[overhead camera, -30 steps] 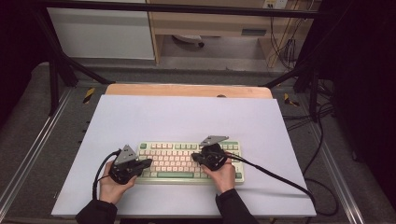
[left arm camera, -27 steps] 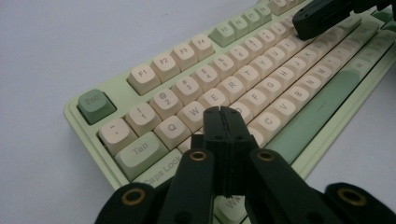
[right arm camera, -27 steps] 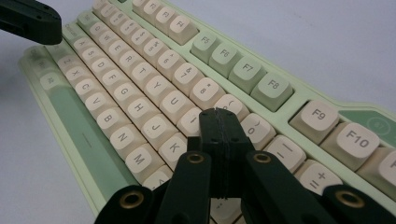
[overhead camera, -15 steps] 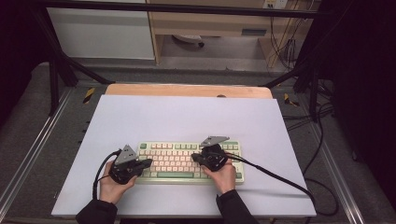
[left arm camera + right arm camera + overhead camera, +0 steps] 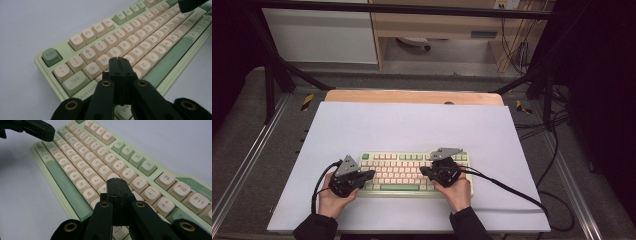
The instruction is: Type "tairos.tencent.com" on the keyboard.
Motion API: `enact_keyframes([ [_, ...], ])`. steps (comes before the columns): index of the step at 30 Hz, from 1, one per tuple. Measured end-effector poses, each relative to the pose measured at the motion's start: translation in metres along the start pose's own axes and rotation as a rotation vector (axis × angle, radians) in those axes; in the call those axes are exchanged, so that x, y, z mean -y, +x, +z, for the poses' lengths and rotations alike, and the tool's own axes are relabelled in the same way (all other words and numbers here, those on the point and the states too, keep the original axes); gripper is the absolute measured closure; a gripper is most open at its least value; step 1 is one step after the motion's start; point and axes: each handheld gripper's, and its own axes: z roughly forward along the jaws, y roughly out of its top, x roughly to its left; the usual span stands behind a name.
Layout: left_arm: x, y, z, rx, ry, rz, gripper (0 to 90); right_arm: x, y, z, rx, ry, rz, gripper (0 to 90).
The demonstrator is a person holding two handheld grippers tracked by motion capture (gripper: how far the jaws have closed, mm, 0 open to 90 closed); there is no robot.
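From the high view, the keyboard (image 5: 412, 172) lay flat on the pale sheet (image 5: 412, 125) at the near middle of the table (image 5: 412, 96). The left gripper (image 5: 371, 174) sat over its left end, tips pointing inward across the keys. The right gripper (image 5: 424, 170) sat over the right half, tips aimed back towards the left. Each was carried in a hand, left hand (image 5: 332, 200) and right hand (image 5: 458, 192), both at the keyboard's near edge.

In the left gripper view, the left gripper (image 5: 118, 59) had its jaws pressed together with nothing between them, tips just above the letter keys near W and E; the keyboard (image 5: 155, 37) stretched away up and right.

In the right gripper view, the right gripper (image 5: 116, 180) was likewise closed and empty, tips over the keys right of J, the keyboard (image 5: 82, 152) running off to the upper left, where the left gripper showed in the corner.
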Motion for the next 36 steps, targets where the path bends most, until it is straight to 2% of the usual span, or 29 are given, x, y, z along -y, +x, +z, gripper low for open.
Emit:
enact_keyframes([
  [16,-0.002,-0.003,0.002,0.0,0.002,0.006,89.7,0.016,-0.006,-0.018,-0.013,-0.01,0.015,90.0],
  [24,-0.004,-0.004,0.004,-0.001,0.001,0.007,89.7,0.025,-0.007,-0.021,-0.025,-0.01,0.022,90.0],
  [36,-0.007,-0.005,0.019,-0.003,0.029,0.016,89.7,0.032,-0.007,-0.025,-0.026,-0.008,0.03,90.0],
])
